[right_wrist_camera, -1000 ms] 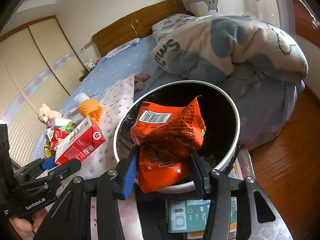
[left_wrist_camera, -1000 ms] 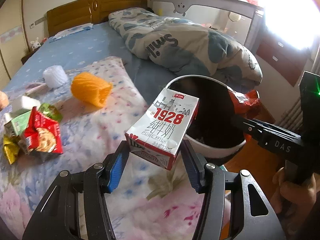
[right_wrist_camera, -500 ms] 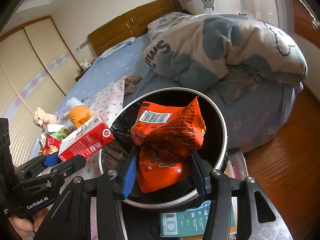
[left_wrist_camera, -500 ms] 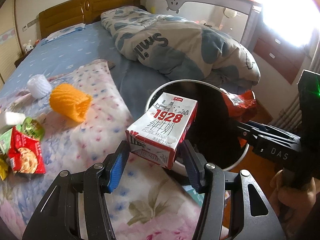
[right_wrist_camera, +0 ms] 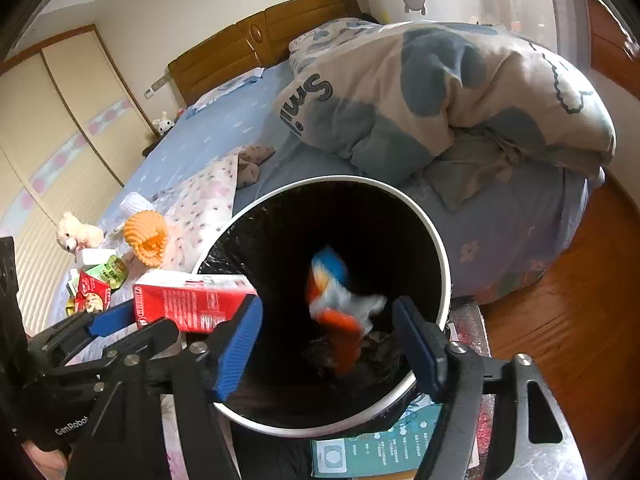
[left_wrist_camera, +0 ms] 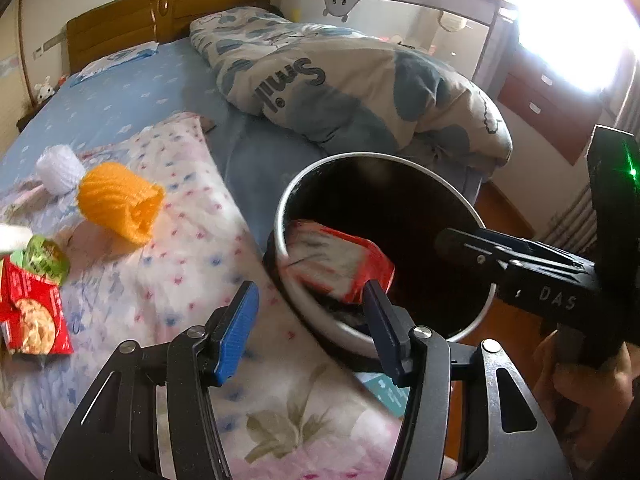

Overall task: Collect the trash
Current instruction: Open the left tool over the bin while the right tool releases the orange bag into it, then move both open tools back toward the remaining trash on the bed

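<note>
A white-rimmed bin with a black liner (left_wrist_camera: 472,208) (right_wrist_camera: 436,236) stands beside the bed. My left gripper (left_wrist_camera: 310,328) is open at the bin's near rim; the red and white milk carton (left_wrist_camera: 340,264) is loose, blurred, tipping over the rim into the bin. In the right wrist view the carton (right_wrist_camera: 188,300) lies by the left gripper's fingers. My right gripper (right_wrist_camera: 328,344) is open above the bin; the orange snack bag (right_wrist_camera: 340,308) is blurred in mid-fall inside the bin.
On the floral sheet (left_wrist_camera: 192,280) lie an orange foam net (left_wrist_camera: 120,204), a white foam net (left_wrist_camera: 56,168), a red noodle packet (left_wrist_camera: 32,316) and a green packet (left_wrist_camera: 44,260). A quilt (left_wrist_camera: 360,92) is heaped on the bed. A teal booklet (right_wrist_camera: 372,452) lies under the bin.
Both grippers have opened. The milk carton has left the left gripper and tips into the bin; the orange snack bag has dropped from the right gripper into the bin.
</note>
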A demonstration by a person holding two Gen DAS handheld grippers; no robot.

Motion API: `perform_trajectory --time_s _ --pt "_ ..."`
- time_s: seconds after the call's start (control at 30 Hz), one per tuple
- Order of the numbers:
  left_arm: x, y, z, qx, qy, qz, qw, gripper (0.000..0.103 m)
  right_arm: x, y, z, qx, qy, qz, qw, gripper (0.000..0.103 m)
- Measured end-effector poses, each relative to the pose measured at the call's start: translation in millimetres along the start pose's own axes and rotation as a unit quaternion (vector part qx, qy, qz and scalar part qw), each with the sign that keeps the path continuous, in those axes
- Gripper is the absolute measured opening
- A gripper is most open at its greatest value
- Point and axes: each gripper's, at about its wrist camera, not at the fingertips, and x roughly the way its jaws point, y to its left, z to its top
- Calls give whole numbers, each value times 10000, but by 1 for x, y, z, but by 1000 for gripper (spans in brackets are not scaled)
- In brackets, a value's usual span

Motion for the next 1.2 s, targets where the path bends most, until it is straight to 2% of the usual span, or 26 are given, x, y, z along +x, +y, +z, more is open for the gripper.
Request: perform_trajectory --time_s 0.17,0.37,0.47,0.77,0.93,1.2 --pt "-13 13 -12 -208 -57 -20 9998 62 -6 4 -4 20 -81 16 10000 71" --pt "-33 37 -34 -482 -180 264 9983 64 -13 17 -13 93 -180 161 9997 71" --pt "-40 53 -48 -696 -155 360 9968 64 -16 28 -20 83 -240 249 9994 76" --pt "-67 102 -86 -1255 -203 786 9888 64 -14 72 -43 -50 -230 608 9979 81" --pt "-80 123 -100 -1471 -242 972 9840 64 -13 99 -53 -229 -175 828 9961 82" --pt "-98 154 -119 -1777 -289 1268 9755 64 -2 141 -68 -500 -55 1139 9922 90"
